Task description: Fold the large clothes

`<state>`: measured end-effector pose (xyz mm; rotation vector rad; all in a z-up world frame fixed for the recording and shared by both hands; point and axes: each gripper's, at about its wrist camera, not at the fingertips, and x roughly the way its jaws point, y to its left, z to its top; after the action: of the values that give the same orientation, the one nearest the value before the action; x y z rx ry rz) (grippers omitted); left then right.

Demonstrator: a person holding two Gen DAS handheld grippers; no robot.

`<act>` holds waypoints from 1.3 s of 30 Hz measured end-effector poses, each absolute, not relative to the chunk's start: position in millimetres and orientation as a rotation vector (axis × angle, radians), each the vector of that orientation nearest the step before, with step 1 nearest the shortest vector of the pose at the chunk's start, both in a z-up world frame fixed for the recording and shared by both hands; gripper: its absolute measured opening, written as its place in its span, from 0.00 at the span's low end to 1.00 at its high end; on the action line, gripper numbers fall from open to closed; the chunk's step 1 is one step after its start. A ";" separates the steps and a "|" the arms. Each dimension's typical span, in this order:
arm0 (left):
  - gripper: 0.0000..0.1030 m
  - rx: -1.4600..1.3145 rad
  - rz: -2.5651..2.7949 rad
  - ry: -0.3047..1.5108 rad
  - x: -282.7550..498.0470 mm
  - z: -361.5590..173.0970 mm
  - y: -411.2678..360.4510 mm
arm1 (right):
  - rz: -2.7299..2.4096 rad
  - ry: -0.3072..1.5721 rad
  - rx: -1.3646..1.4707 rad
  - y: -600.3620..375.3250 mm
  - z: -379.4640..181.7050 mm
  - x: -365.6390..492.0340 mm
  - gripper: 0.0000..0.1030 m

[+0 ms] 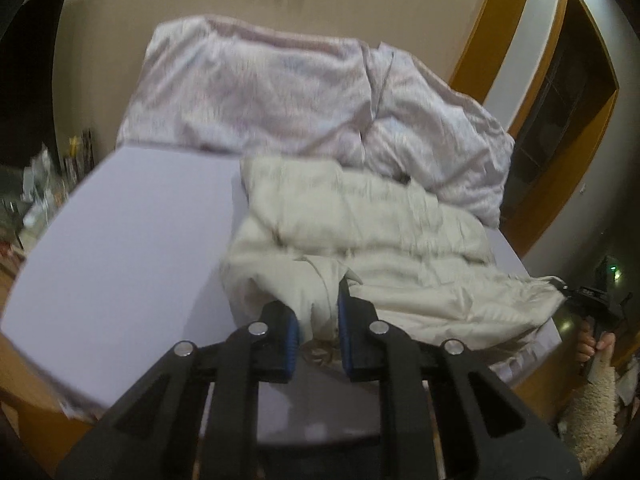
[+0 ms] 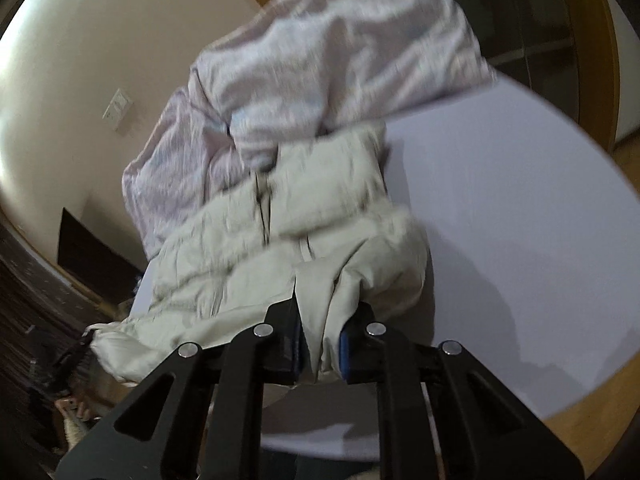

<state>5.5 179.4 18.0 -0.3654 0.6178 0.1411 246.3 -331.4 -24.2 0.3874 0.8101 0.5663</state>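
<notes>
A cream puffy jacket [image 1: 372,224] lies crumpled on the bed's pale lilac sheet [image 1: 132,232]. My left gripper [image 1: 318,320] is shut on a bunch of the jacket's near edge. In the left wrist view my right gripper [image 1: 592,300] shows at the far right, at the jacket's other end. In the right wrist view my right gripper [image 2: 320,332] is shut on a fold of the same jacket [image 2: 280,216], which stretches away over the sheet [image 2: 520,208]. My left gripper [image 2: 60,360] shows dimly at the lower left.
A rumpled pale pink duvet [image 1: 272,88] is heaped at the head of the bed, touching the jacket's far side. Wooden bed frame edges [image 1: 36,412] run around the mattress. A beige wall with a switch plate [image 2: 117,110] stands behind. Clutter sits at the left [image 1: 40,184].
</notes>
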 end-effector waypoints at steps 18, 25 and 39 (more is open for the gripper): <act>0.16 -0.288 0.306 0.573 210.1 60.7 230.8 | 0.387 0.676 0.273 -231.0 26.5 412.5 0.13; 0.16 -0.302 0.358 0.596 277.9 33.3 251.0 | 0.329 0.696 0.286 -200.8 1.8 472.6 0.14; 0.69 -0.340 0.463 0.564 322.3 -5.5 271.1 | 0.287 0.711 0.331 -186.9 -22.6 511.4 0.48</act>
<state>322.3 271.1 -5.5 -0.3401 0.5643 0.4634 511.4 -186.9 -22.6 0.3308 0.7110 0.2874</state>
